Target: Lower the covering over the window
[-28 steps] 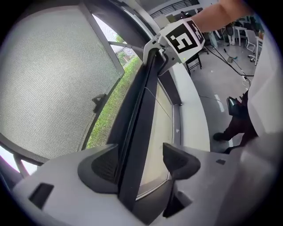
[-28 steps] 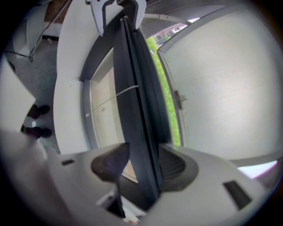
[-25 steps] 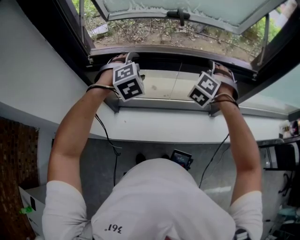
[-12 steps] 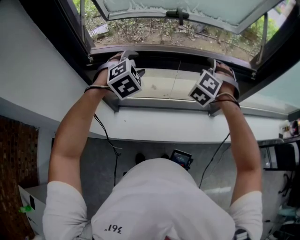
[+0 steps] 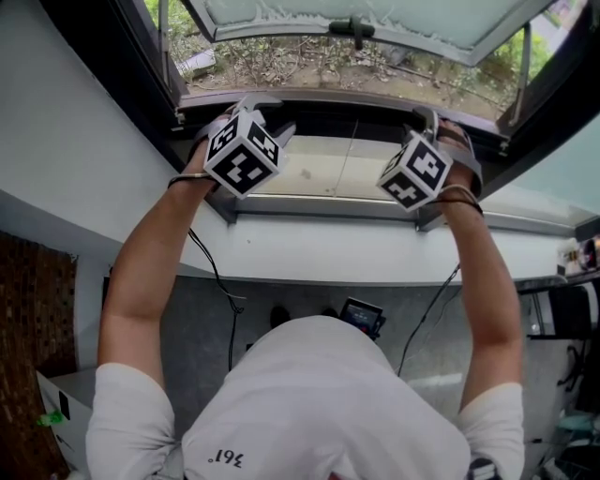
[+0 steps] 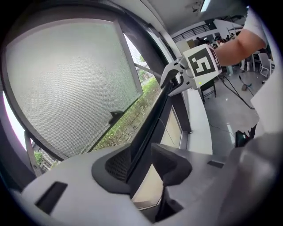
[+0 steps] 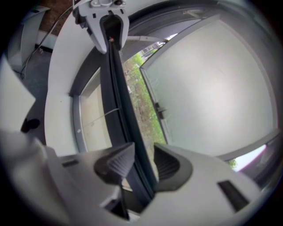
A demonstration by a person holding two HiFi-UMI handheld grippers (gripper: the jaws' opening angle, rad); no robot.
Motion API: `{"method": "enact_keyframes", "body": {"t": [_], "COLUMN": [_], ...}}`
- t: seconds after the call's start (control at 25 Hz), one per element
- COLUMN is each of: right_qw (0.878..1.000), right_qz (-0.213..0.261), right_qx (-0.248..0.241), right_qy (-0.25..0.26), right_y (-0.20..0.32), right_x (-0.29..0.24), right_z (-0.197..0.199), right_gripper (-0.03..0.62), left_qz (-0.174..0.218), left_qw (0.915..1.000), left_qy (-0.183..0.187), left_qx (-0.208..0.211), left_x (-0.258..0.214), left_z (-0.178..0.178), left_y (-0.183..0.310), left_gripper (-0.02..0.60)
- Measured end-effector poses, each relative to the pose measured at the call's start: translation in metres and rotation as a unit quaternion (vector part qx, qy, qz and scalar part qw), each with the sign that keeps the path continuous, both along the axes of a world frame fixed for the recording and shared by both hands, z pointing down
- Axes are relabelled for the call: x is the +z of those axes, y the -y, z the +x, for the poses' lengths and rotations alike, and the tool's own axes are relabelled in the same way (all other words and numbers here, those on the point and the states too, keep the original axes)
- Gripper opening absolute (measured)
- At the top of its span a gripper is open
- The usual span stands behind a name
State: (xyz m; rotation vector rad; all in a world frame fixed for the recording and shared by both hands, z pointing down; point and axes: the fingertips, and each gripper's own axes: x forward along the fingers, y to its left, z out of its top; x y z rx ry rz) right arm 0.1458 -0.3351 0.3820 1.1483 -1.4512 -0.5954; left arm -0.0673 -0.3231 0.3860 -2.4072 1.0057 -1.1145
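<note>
My left tongs [image 6: 141, 161] and right tongs [image 7: 142, 162] have both just been closing. Each now has the dark rail [image 6: 152, 119] between its pads, which look pressed on its two faces. The rail runs straight from one pair to the other across the window opening. On my side of it a pale sheet [image 5: 309, 169], which I take for the covering, fills the space down to the white sill [image 5: 328, 248], and a thin cord [image 5: 349, 155] crosses it. Beyond the rail the window sash [image 5: 375, 23] stands swung open over grass. The rail is slim and the pads are narrow, so my worry is an uneven pull. If one hand leads, the rail could tilt and bind in its tracks or slide out of a pad, and the cord could snag.
</note>
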Motion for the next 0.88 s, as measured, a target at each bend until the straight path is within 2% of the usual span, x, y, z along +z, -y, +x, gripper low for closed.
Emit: {"method": "enact_keyframes", "body": {"t": [0.24, 0.48, 0.72, 0.88], "right_qw": [0.999, 0.996, 0.991, 0.987], "right_qz": [0.03, 0.043, 0.054, 0.065], "right_qx": [-0.001, 0.006, 0.013, 0.011], "right_qy": [0.044, 0.077, 0.119, 0.148], "right_y": [-0.008, -0.015, -0.025, -0.035], "right_x": [-0.021, -0.03, -0.03, -0.034], "right_z": [-0.005, -0.004, -0.001, -0.004], "right_gripper": [0.098, 0.073, 0.057, 0.049], "left_qz": [0.004, 0.007, -0.005, -0.008], "left_qw": [0.9949, 0.9848, 0.9658, 0.9549], "left_qy": [-0.099, -0.17, -0.255, -0.293], "left_qx": [-0.017, -0.035, -0.049, -0.05], "left_x": [-0.023, -0.037, -0.045, -0.048], "left_z": [0.008, 0.007, 0.012, 0.016], "left_y": [-0.007, -0.016, -0.029, -0.041], "left_gripper": [0.062, 0.037, 0.017, 0.017]}}
